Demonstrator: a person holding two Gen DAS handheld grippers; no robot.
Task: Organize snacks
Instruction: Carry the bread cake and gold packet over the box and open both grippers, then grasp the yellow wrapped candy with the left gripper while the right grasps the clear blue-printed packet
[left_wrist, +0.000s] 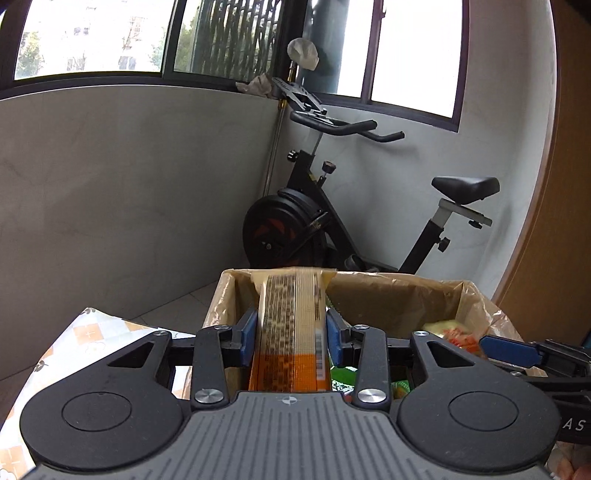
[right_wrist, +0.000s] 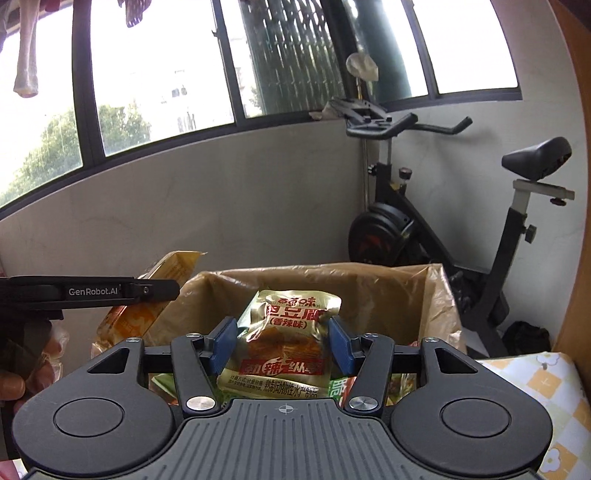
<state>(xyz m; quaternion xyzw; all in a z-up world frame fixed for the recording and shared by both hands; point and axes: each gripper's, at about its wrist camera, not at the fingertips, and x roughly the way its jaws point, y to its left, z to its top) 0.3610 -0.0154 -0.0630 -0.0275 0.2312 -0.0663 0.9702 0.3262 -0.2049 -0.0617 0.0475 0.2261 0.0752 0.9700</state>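
My left gripper (left_wrist: 291, 338) is shut on an orange and cream snack packet (left_wrist: 291, 332), held edge-on above the cardboard box (left_wrist: 388, 295) lined with a plastic bag. My right gripper (right_wrist: 282, 345) is shut on a gold snack pouch with red print (right_wrist: 284, 339), held above the same box (right_wrist: 406, 295). Other snack packets lie inside the box (left_wrist: 454, 332). The left gripper and its orange packet (right_wrist: 155, 295) show at the left of the right wrist view. One blue finger of the right gripper (left_wrist: 511, 349) shows at the right of the left wrist view.
An exercise bike (left_wrist: 332, 221) stands behind the box against the grey wall, also in the right wrist view (right_wrist: 443, 229). A patterned orange and white cloth (left_wrist: 85, 343) covers the surface at the left and at the right (right_wrist: 546, 391). A wooden panel (left_wrist: 554, 240) stands right.
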